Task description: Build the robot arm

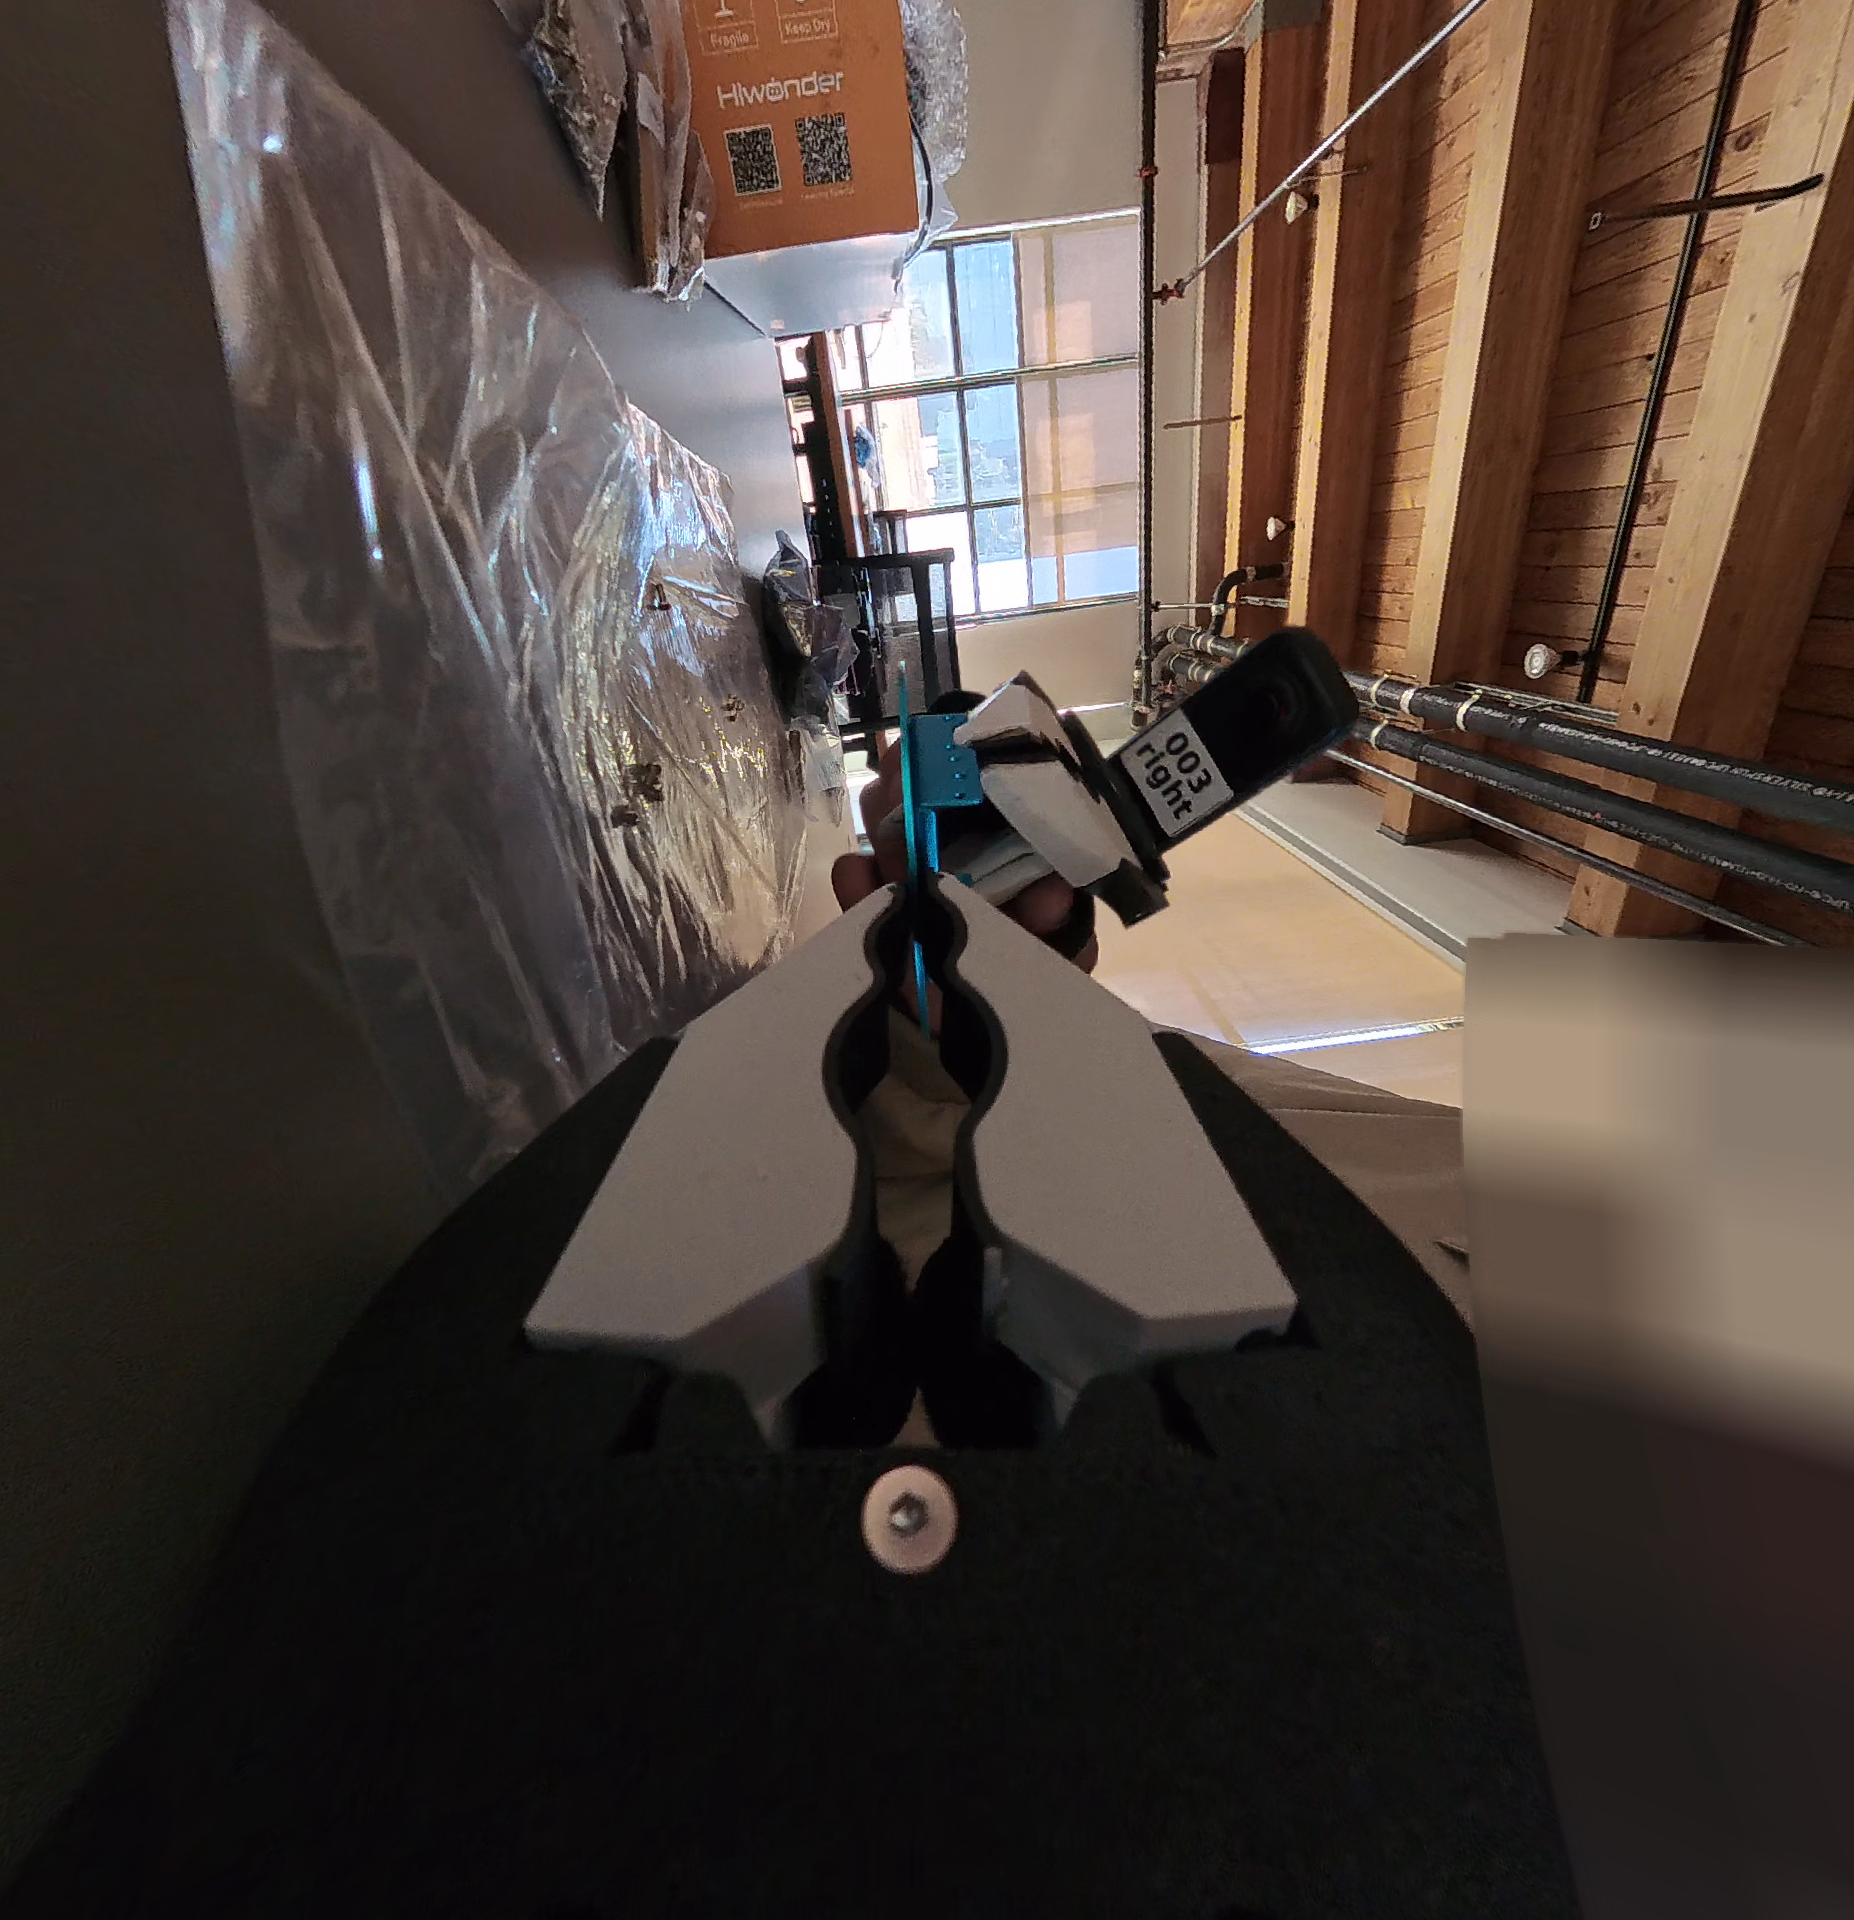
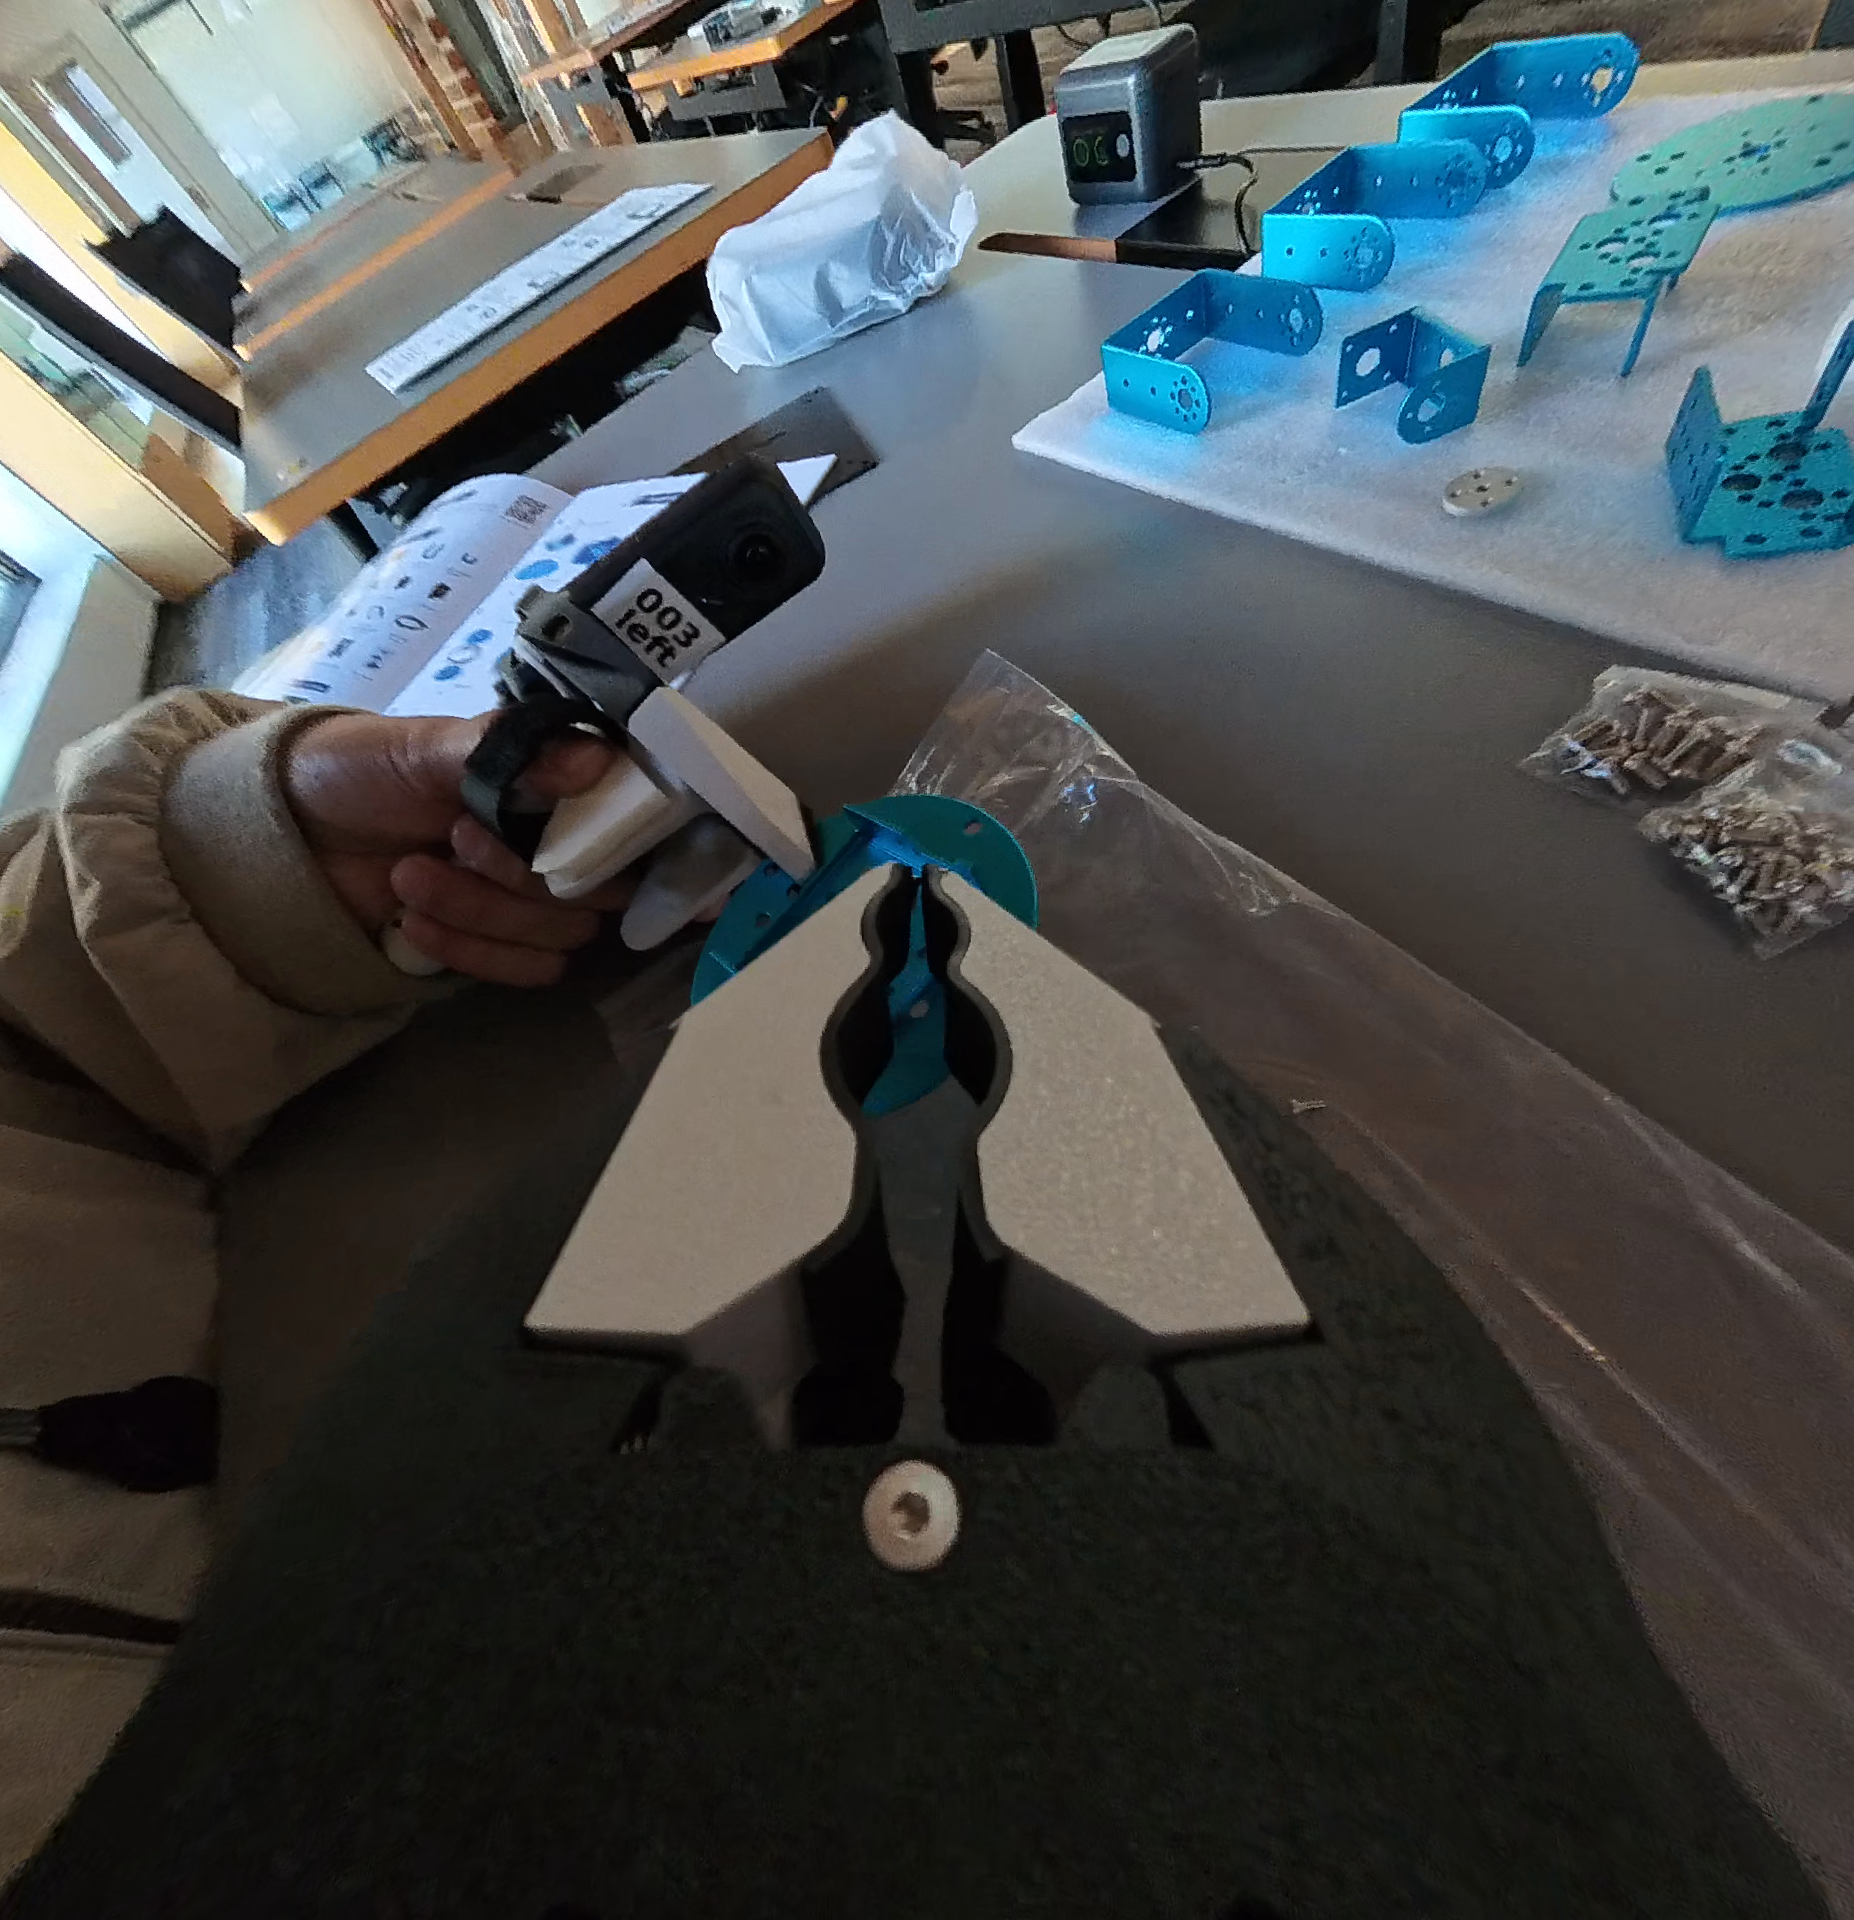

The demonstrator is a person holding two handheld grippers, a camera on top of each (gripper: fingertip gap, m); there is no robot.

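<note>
My left gripper (image 1: 918,894) is shut on the edge of a thin teal round plate (image 1: 921,977), which I see edge-on. In the right wrist view the plate (image 2: 996,847) is held in the air above the grey table (image 2: 1162,644). My right gripper (image 2: 918,878) is shut on a small blue perforated bracket (image 2: 907,850) that lies against the plate's face. The left gripper (image 2: 798,852) grips the plate from the left, held by a hand in a beige sleeve. The right gripper (image 1: 970,774) and the bracket (image 1: 944,769) also show in the left wrist view.
A white foam sheet (image 2: 1318,488) at the right back carries several blue brackets and a large teal disc. Bags of screws (image 2: 1733,852) lie at the right. A clear plastic bag (image 2: 1318,1039) lies under the grippers. An open booklet (image 2: 435,613), white wrapping (image 2: 850,249) and a grey box (image 2: 1131,114) lie farther off. Only a small space, under 4 cm, lies between the two pairs of fingers.
</note>
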